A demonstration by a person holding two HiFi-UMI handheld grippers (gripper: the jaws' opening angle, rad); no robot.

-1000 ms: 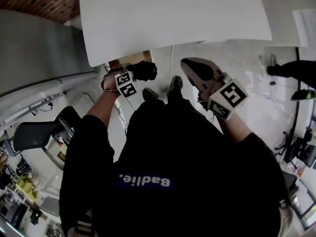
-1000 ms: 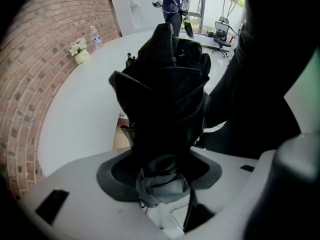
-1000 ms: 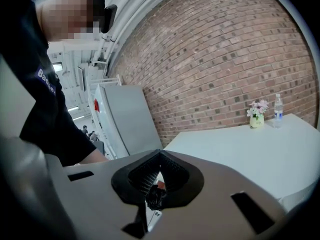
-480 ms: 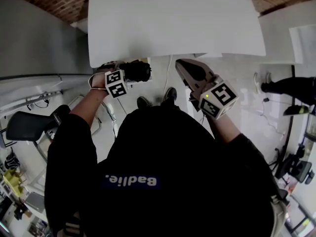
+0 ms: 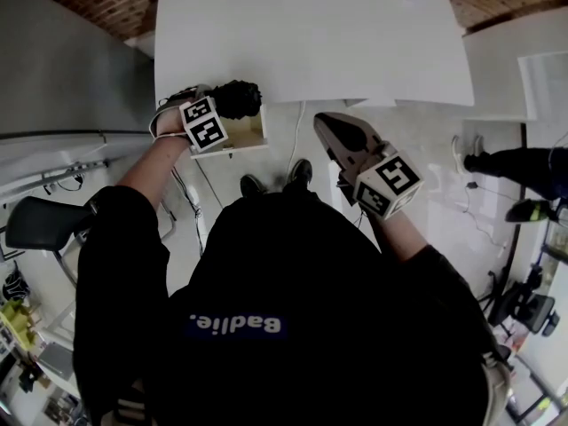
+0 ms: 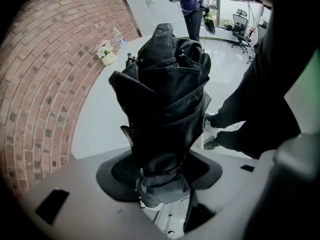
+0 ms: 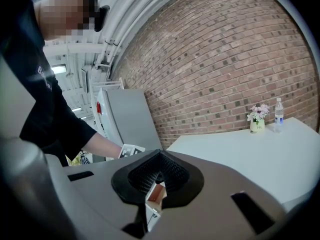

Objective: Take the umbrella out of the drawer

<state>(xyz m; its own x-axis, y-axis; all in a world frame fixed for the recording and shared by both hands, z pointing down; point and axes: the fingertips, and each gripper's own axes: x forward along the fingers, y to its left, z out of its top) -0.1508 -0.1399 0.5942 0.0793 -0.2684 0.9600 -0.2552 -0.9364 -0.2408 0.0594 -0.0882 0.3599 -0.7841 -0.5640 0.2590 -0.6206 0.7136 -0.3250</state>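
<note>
A black folded umbrella [image 5: 236,98] [image 6: 165,94] stands bunched between the jaws of my left gripper [image 5: 226,109] [image 6: 162,184], which is shut on its lower end. The gripper points steeply down, and its marker cube [image 5: 202,124] is beside the umbrella. It hangs over the open wooden drawer [image 5: 247,137] under the front left edge of the white table [image 5: 311,34]. My right gripper [image 5: 327,124] [image 7: 157,176] is level, to the right of the drawer, shut with nothing between its pads. A bit of the drawer's wood [image 7: 156,194] shows below its jaws.
A small flower pot [image 7: 257,120] and a water bottle [image 7: 278,111] stand at the table's far edge by the brick wall. A grey cabinet [image 5: 62,60] is at the left, with an office chair [image 5: 44,224] beside it. Another person's legs [image 5: 524,162] stand at the right.
My left gripper has risen with the umbrella, up from the drawer toward the table's edge. The right gripper has hardly moved.
</note>
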